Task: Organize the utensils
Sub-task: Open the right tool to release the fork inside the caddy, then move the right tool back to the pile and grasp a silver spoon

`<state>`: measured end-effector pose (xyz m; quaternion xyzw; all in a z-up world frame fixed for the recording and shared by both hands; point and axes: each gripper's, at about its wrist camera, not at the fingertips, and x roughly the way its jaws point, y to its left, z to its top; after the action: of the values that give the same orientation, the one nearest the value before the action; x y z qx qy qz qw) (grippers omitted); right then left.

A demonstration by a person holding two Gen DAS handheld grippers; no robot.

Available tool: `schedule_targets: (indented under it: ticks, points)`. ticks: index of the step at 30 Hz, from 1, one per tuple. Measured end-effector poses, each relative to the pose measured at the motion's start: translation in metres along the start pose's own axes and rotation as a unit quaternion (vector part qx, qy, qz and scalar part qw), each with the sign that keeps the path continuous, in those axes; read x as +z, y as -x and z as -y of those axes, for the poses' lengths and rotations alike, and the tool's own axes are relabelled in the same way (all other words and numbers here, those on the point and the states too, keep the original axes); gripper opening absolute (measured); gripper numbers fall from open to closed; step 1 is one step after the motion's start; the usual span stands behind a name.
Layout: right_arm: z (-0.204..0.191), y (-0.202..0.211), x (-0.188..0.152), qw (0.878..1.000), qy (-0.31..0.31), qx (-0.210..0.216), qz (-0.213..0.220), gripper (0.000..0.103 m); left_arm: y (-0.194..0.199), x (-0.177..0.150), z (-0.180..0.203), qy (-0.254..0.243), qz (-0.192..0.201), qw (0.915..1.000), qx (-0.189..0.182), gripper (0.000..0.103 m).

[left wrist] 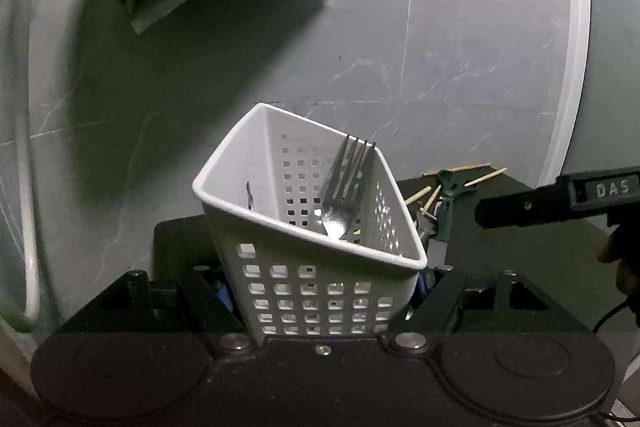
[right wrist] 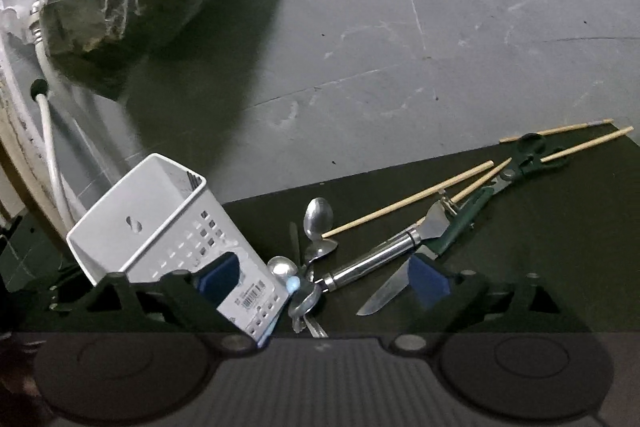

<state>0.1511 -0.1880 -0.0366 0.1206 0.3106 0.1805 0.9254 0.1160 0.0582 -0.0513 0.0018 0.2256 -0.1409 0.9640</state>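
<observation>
Fork (left wrist: 344,187) stands tines-up inside the white caddy (left wrist: 304,259), which my left gripper (left wrist: 320,287) clamps on the dark mat (right wrist: 520,227); my right gripper (right wrist: 324,279) gapes empty above spoons (right wrist: 316,219).

One basket (right wrist: 160,223), one fork (left wrist: 344,187), four chopsticks (right wrist: 408,201), one knife (right wrist: 386,293), one scissors (right wrist: 524,163).

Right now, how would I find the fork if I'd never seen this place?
Look for the black mat on the grey marble floor, then the white plastic basket with square holes at its edge. The silver metal fork stands inside it, tines up against the wall, the only utensil in there; the spoons and knife lie loose on the mat.
</observation>
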Motion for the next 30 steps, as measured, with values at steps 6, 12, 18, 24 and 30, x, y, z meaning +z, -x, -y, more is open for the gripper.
schedule_targets:
  ticks: [6, 12, 18, 24, 30]
  points:
    - [-0.015, 0.001, -0.015, 0.999, 0.002, -0.034, -0.018, 0.101, 0.000, -0.001, -0.004, 0.000, 0.003, 1.0000, -0.008, 0.077]
    - [-0.021, -0.004, -0.032, 0.998, -0.004, -0.061, -0.031, 0.101, 0.003, -0.001, -0.007, -0.003, 0.004, 0.9999, -0.015, 0.077]
    - [-0.024, -0.017, -0.040, 0.996, -0.024, -0.079, -0.031, 0.094, 0.005, -0.001, -0.007, -0.009, 0.002, 0.9999, -0.013, 0.076]
    - [-0.012, -0.036, -0.040, 0.995, -0.068, -0.067, -0.040, 0.075, 0.003, 0.000, -0.004, -0.005, 0.001, 1.0000, -0.008, 0.076]
    - [-0.010, -0.059, -0.038, 0.995, -0.078, -0.031, -0.053, 0.058, 0.000, 0.001, -0.002, -0.005, 0.000, 1.0000, -0.005, 0.077]
